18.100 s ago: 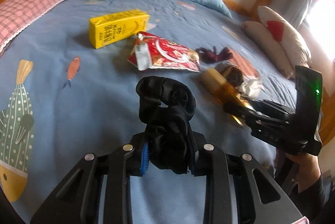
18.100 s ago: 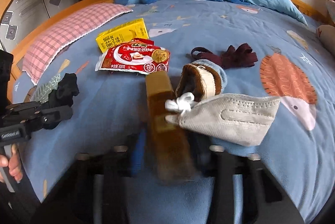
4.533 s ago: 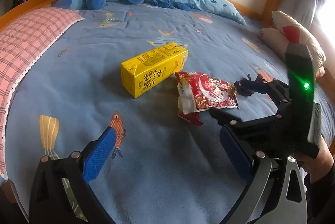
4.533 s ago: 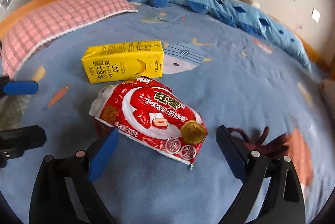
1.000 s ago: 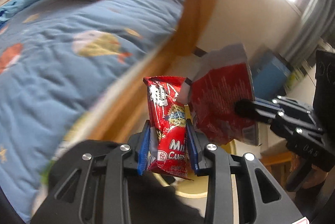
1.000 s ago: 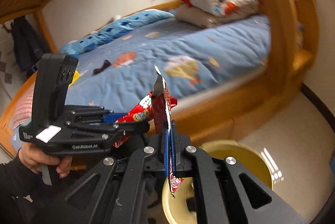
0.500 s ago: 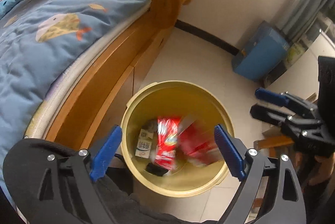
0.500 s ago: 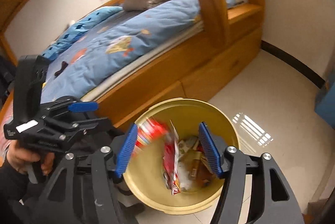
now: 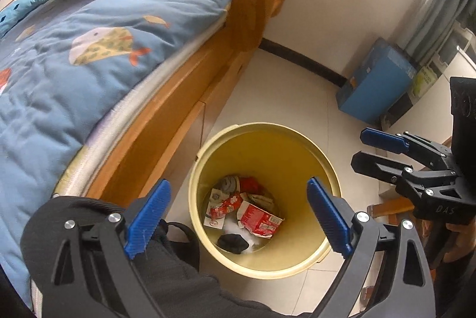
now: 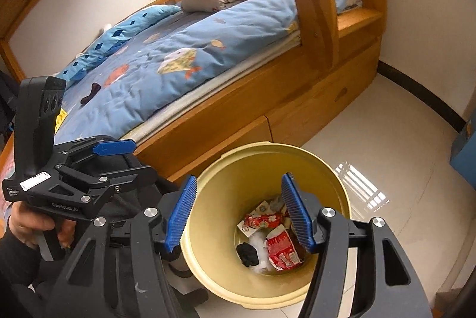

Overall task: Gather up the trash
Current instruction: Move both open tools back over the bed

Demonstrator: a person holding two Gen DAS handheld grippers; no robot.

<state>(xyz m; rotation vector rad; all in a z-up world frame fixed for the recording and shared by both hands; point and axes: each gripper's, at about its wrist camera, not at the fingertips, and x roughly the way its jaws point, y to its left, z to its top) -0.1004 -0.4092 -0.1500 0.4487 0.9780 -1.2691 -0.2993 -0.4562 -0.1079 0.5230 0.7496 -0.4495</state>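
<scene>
Two grippers hang over one yellow bin (image 9: 297, 151) on the pale tiled floor (image 9: 285, 86) beside the wooden bed frame (image 10: 297, 98). Left gripper (image 9: 238, 217): its jaws are opening, nothing between them. Right gripper (image 10: 238, 214): jaws apart, holding nothing. Inside the bin lie two red snack wrappers (image 9: 258, 218), one black cloth lump (image 9: 233, 242) and some white paper scraps (image 9: 215, 196); a grey item sits at the back, too small to tell. One blue box (image 9: 377, 83) stands by the wall
</scene>
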